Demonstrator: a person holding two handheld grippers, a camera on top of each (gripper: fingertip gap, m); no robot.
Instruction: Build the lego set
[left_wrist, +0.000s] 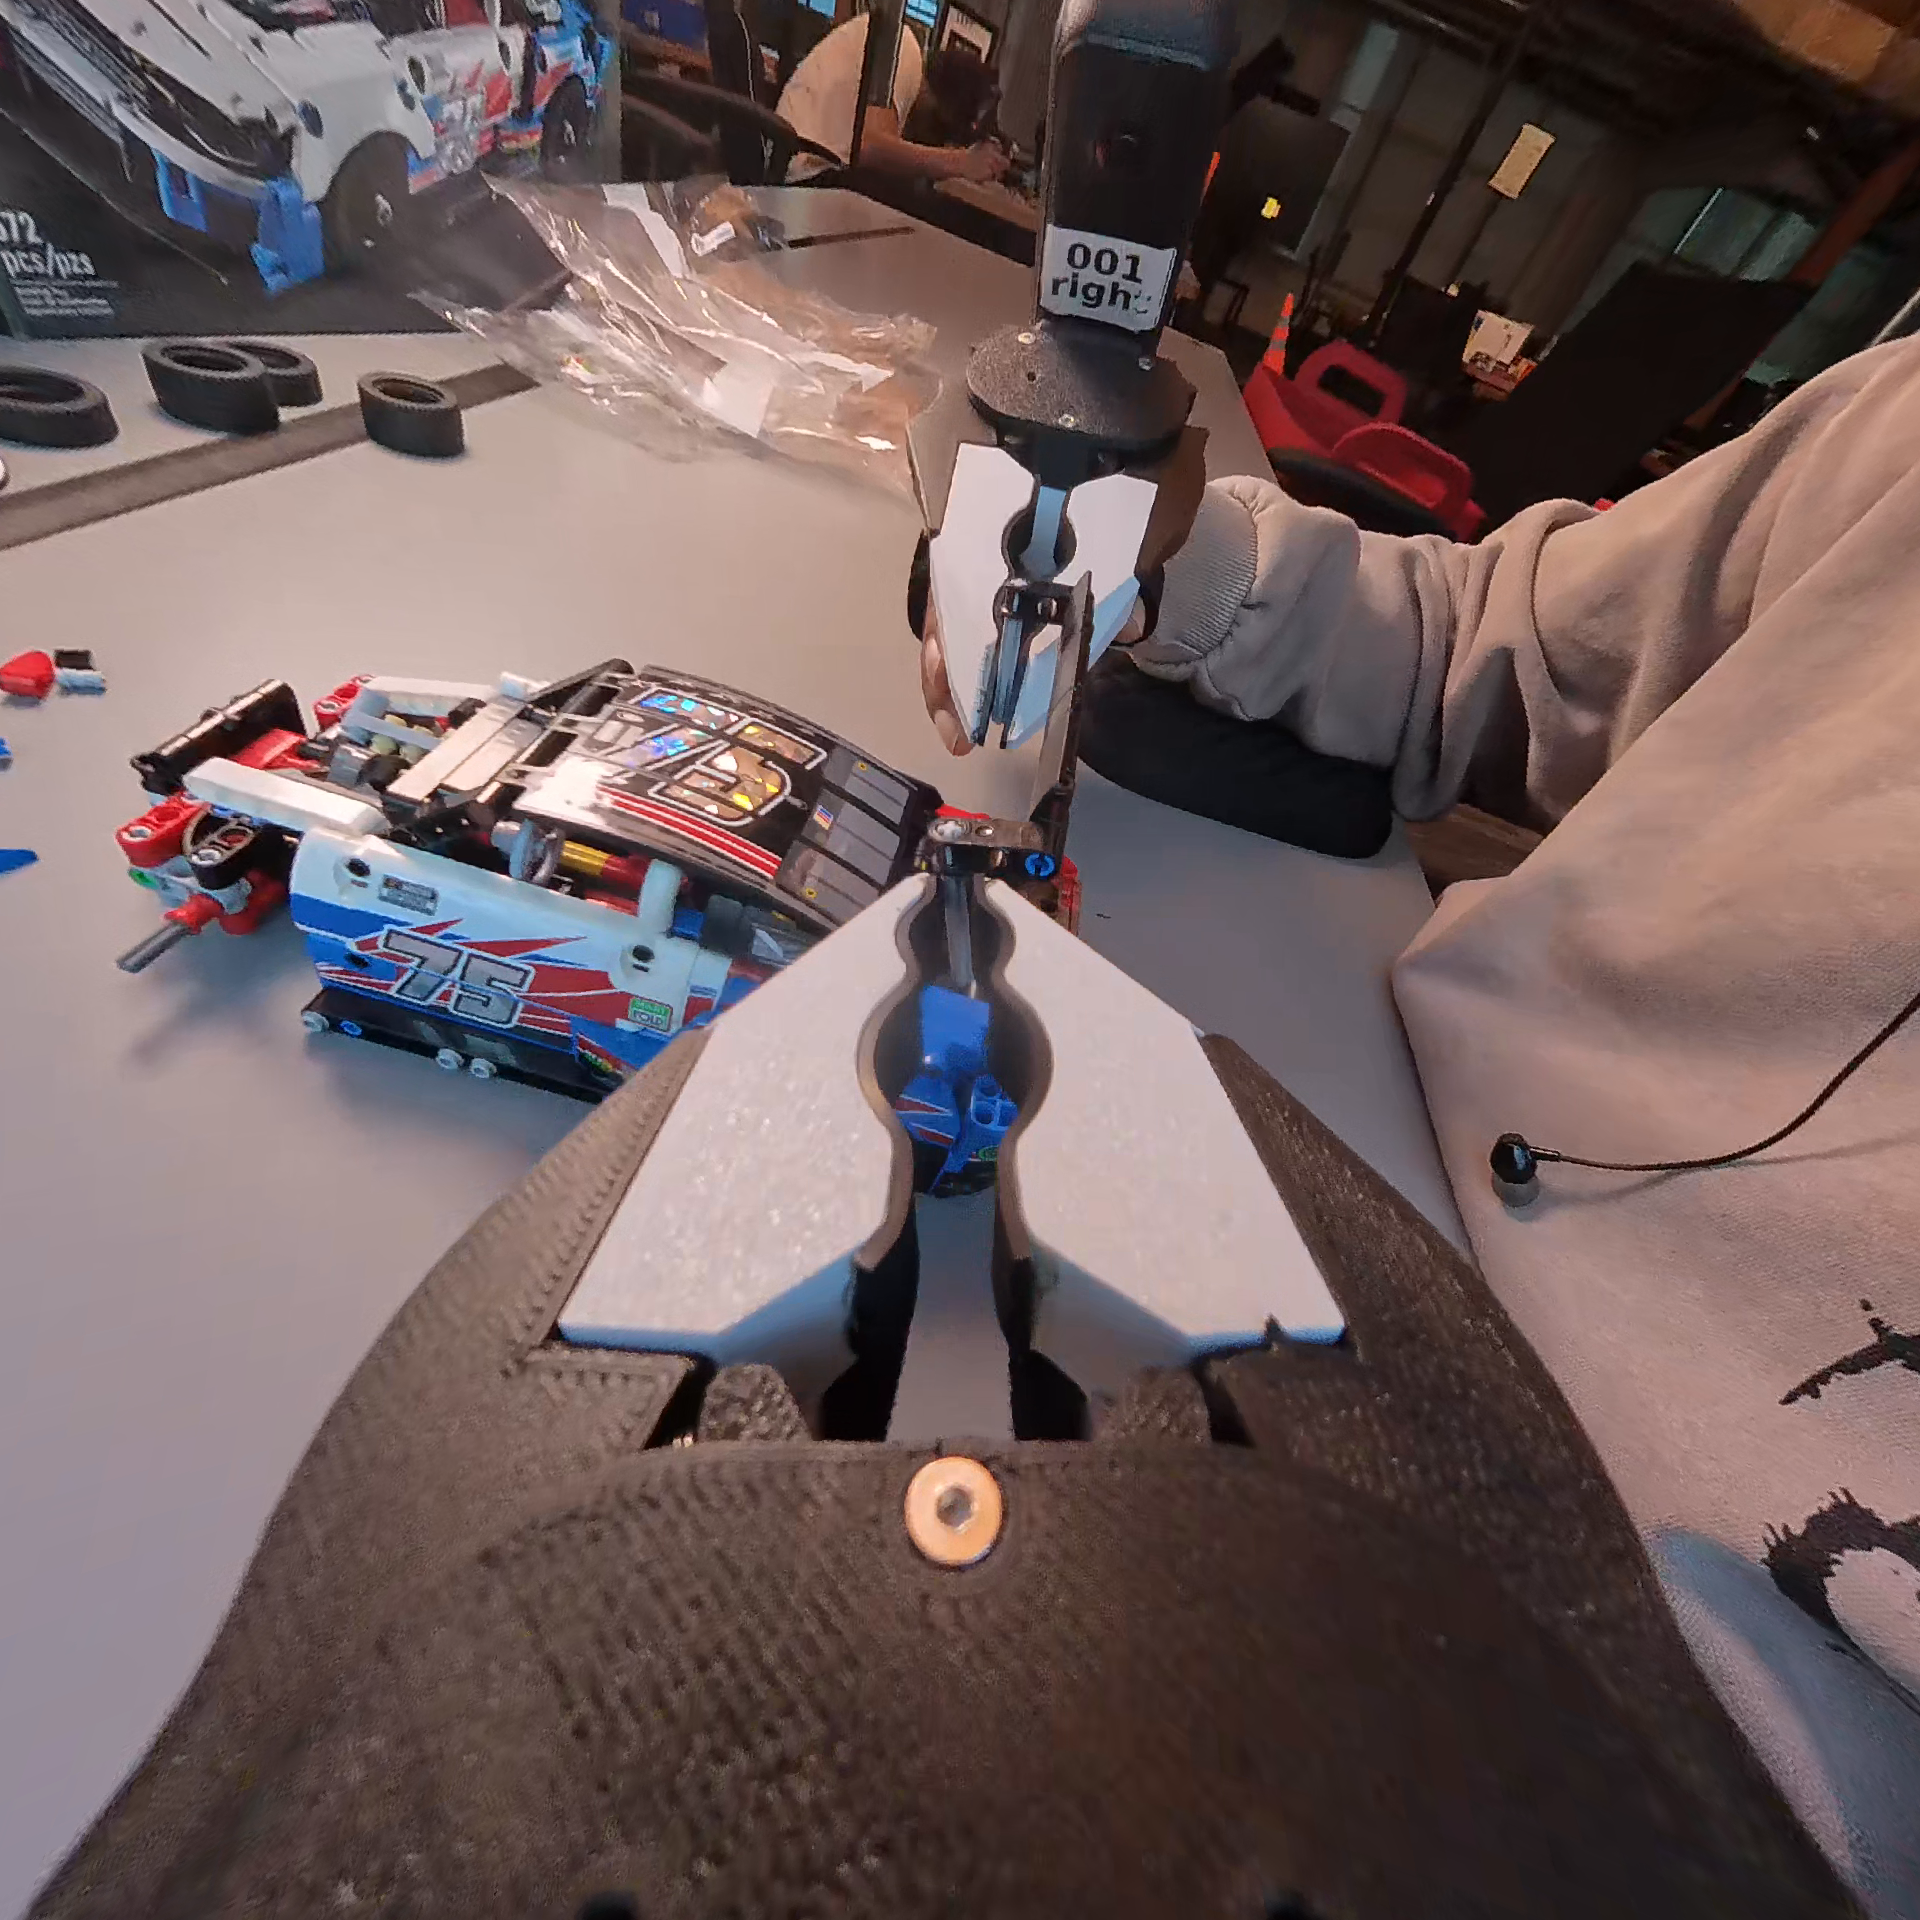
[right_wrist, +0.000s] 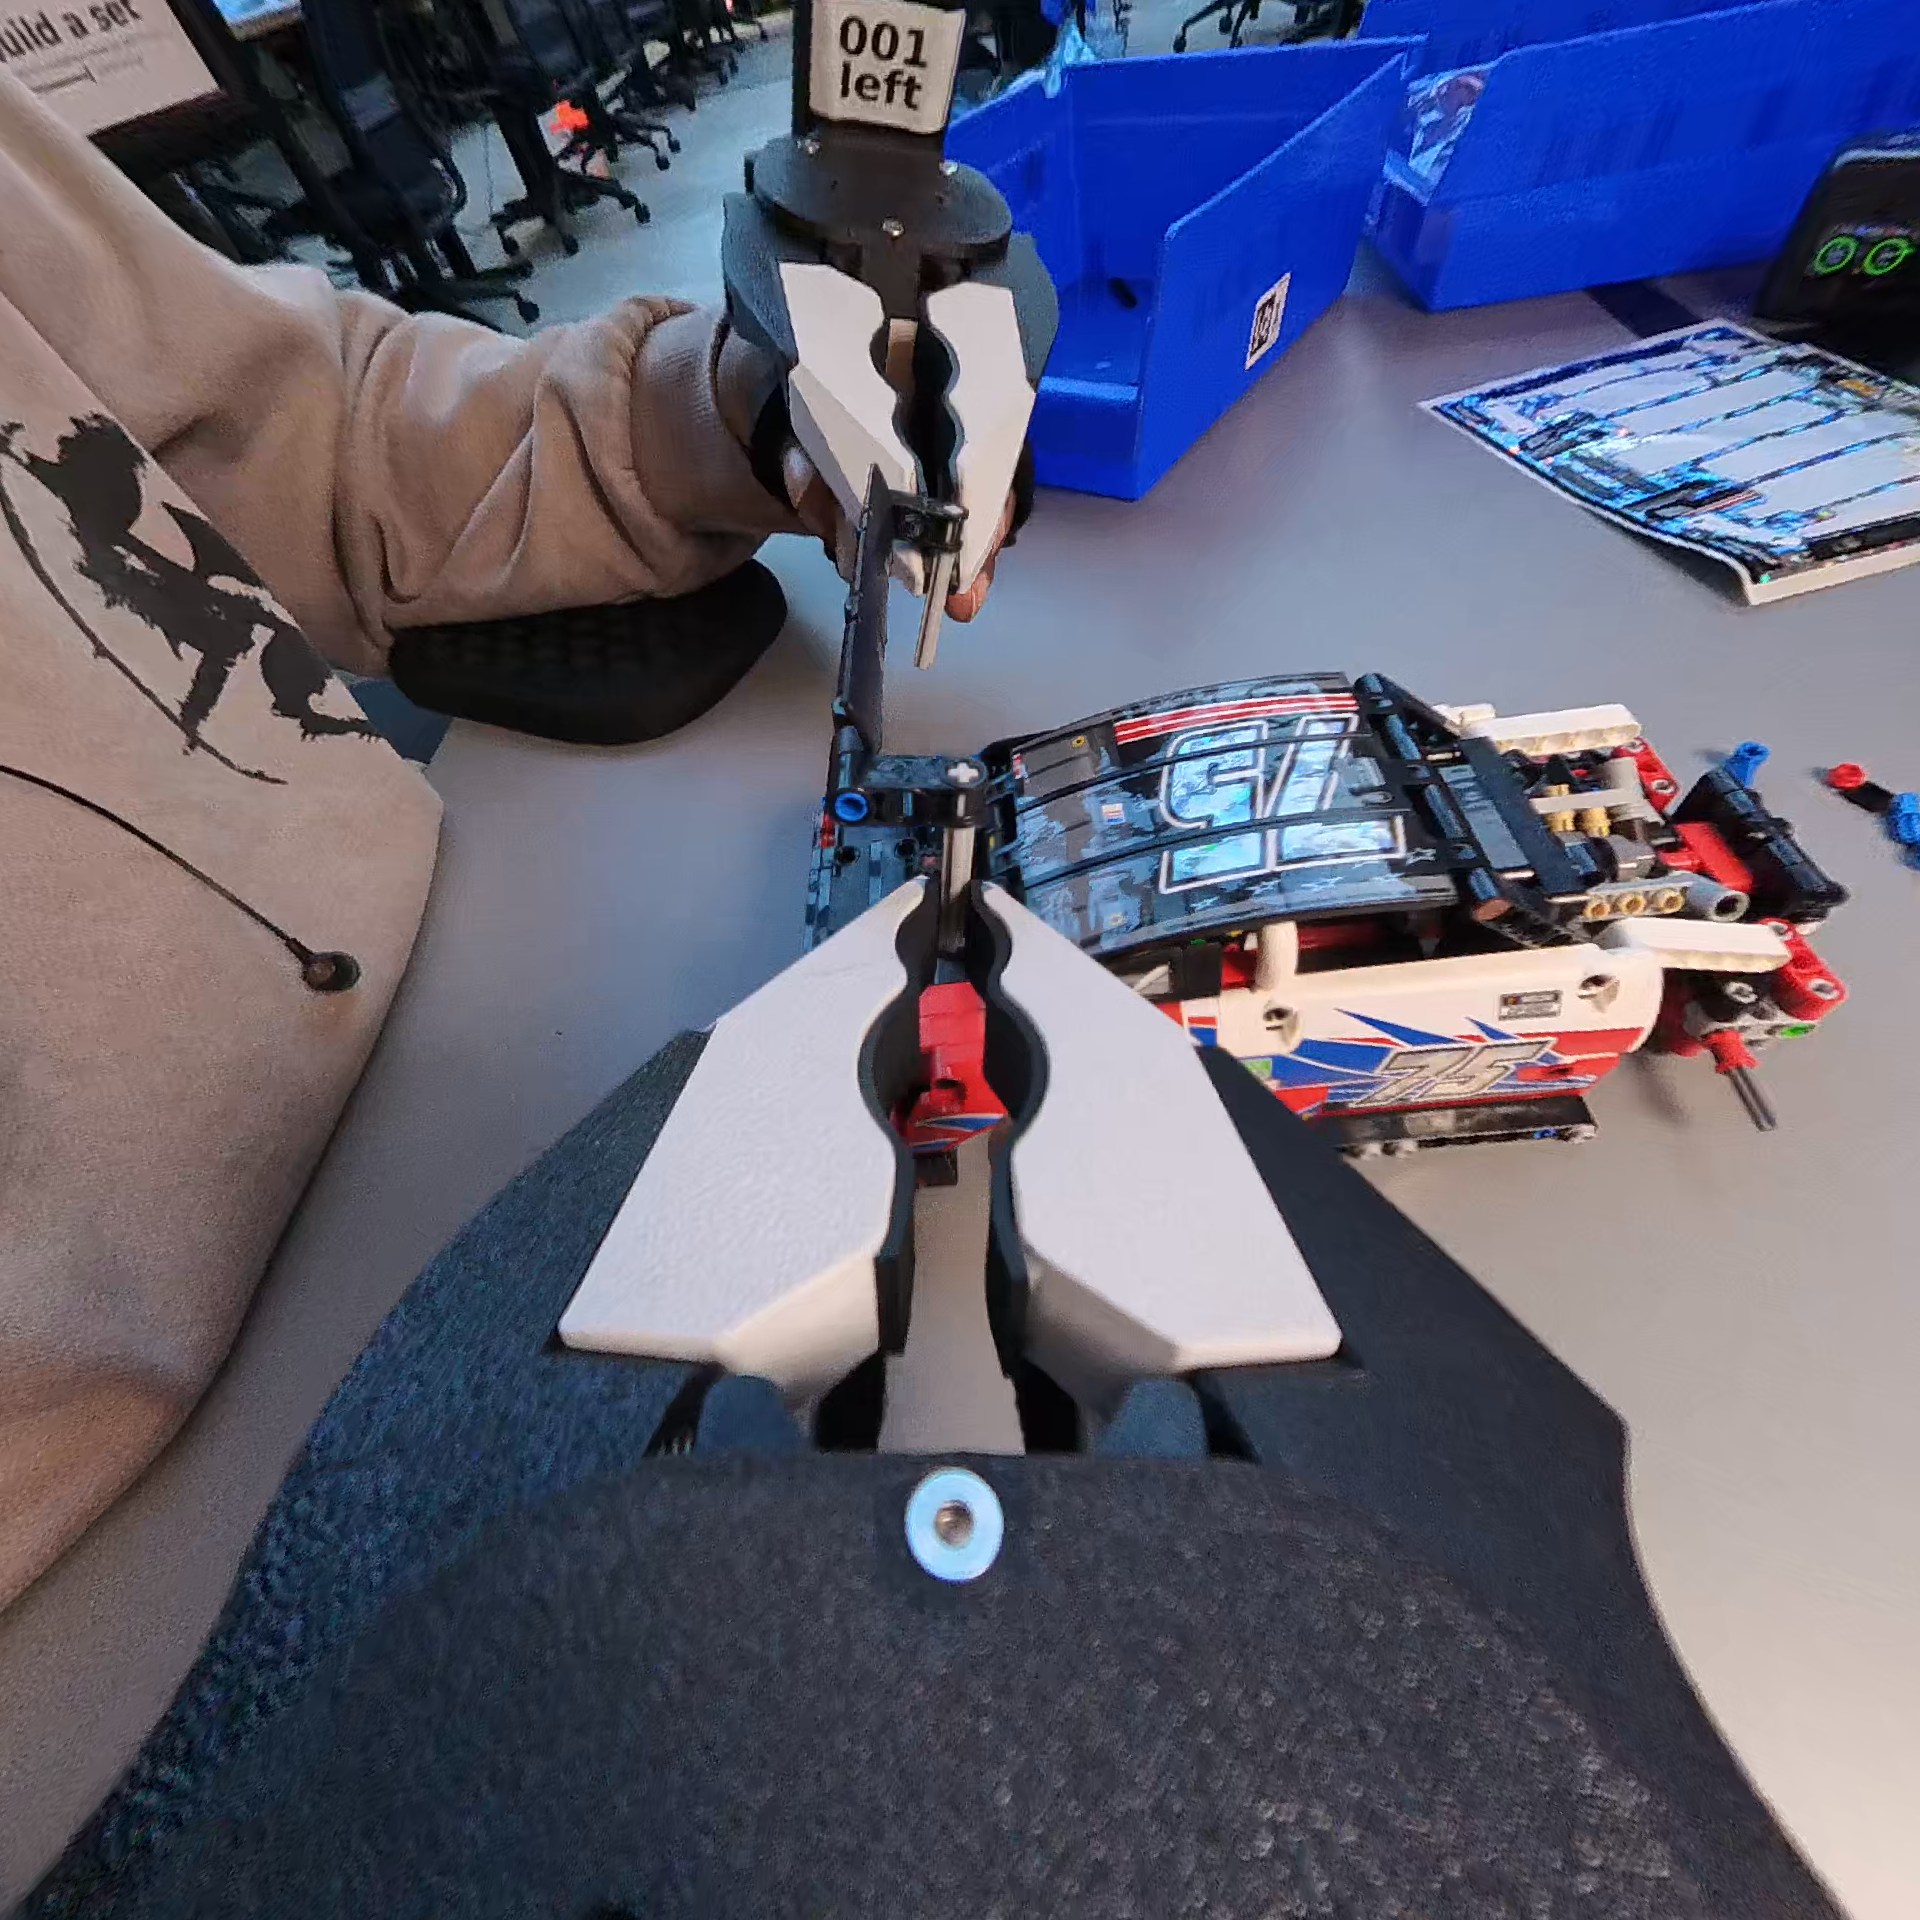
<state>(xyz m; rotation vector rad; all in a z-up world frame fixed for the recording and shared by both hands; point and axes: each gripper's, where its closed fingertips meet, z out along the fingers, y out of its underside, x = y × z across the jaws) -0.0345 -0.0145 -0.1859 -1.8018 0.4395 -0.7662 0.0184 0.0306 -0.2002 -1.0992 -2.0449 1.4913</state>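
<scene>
The race car model (left_wrist: 540, 862) lies on the grey table (left_wrist: 520, 540), its rear end toward me; it also shows in the right wrist view (right_wrist: 1351, 883). A long black spoiler panel (left_wrist: 1068, 717) with a black connector (left_wrist: 982, 840) and a grey axle (left_wrist: 956, 935) at each end hangs over the car's rear. My left gripper (left_wrist: 961, 883) is shut on one axle. My right gripper (right_wrist: 951, 894) is shut on the other axle (right_wrist: 956, 873). Each gripper shows in the other's view, the right (left_wrist: 997, 717) and the left (right_wrist: 935, 561), with the panel (right_wrist: 868, 613) between them.
Black tyres (left_wrist: 229, 384) and the set's box (left_wrist: 260, 156) stand at the far left, with clear bags (left_wrist: 686, 322) behind. Small loose parts (left_wrist: 52, 670) lie left of the car. Blue bins (right_wrist: 1195, 291) and the instruction booklet (right_wrist: 1704, 447) are on the other side. A black wrist pad (right_wrist: 592, 655) lies by the sleeve. My right fingertips sit around 8 cm from my left ones.
</scene>
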